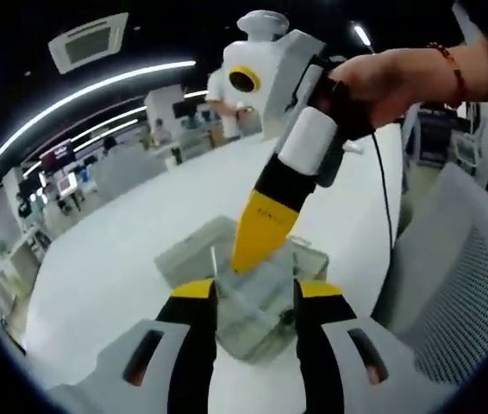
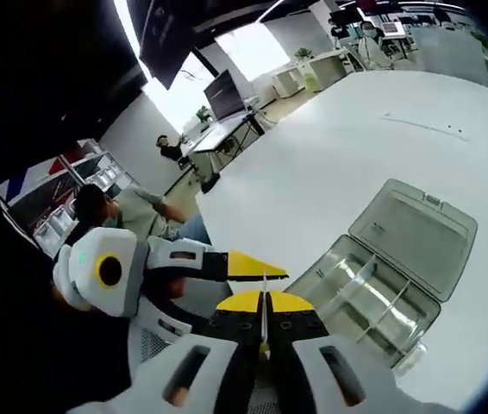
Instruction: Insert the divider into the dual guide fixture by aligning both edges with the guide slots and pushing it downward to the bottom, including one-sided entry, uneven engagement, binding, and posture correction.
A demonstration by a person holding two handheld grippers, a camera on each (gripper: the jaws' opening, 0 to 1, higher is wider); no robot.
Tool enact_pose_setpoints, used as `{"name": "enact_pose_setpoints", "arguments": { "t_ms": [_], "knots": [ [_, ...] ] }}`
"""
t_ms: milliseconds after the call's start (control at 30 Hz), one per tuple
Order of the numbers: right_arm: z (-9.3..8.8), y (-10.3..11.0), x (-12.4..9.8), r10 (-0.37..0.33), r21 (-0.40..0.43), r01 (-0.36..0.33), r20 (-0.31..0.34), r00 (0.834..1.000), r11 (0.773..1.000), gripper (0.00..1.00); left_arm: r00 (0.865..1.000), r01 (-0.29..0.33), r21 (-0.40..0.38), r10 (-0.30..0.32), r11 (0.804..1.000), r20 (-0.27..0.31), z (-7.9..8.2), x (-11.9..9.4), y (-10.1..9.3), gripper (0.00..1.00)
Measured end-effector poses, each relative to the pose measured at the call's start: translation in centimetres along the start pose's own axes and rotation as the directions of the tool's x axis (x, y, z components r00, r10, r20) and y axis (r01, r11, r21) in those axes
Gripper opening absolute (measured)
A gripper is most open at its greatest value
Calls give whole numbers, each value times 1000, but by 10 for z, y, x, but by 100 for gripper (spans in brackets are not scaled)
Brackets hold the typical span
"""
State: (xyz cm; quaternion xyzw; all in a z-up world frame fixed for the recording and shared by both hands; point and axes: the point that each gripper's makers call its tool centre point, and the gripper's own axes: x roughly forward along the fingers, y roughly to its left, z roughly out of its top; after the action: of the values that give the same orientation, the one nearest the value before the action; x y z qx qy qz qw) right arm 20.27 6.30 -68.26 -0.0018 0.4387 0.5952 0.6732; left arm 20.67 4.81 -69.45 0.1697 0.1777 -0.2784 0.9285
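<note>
Two grippers (image 1: pixel 256 297) (image 2: pixel 261 306), one clear lidded fixture box (image 2: pixel 382 276) with two dividers (image 2: pixel 353 282) (image 2: pixel 388 302) inside, and one white table (image 2: pixel 330 155) are counted.

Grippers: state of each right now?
Left gripper: open, jaws either side of the clear box.
Right gripper: shut on a thin divider.

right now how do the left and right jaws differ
The left gripper has its jaws spread apart with nothing between them. The right gripper has its jaws shut on the thin divider, seen edge-on. In the left gripper view, the left gripper sits low before the clear box, while the right gripper points tip-down at it from above. Both have yellow-and-black jaws.
</note>
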Motion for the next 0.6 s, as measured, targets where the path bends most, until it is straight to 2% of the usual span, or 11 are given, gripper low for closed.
{"name": "enact_pose_setpoints", "arguments": {
  "t_ms": [167,600],
  "knots": [
    [0,2,0,11,-46,-11,0,1000,999,0,1000,-8,32,8,999,-1,-1,-1,1,33],
    [-3,2,0,5,-71,-6,-8,1000,997,0,999,-35,50,36,998,-23,-8,-3,10,33]
  ]
}}
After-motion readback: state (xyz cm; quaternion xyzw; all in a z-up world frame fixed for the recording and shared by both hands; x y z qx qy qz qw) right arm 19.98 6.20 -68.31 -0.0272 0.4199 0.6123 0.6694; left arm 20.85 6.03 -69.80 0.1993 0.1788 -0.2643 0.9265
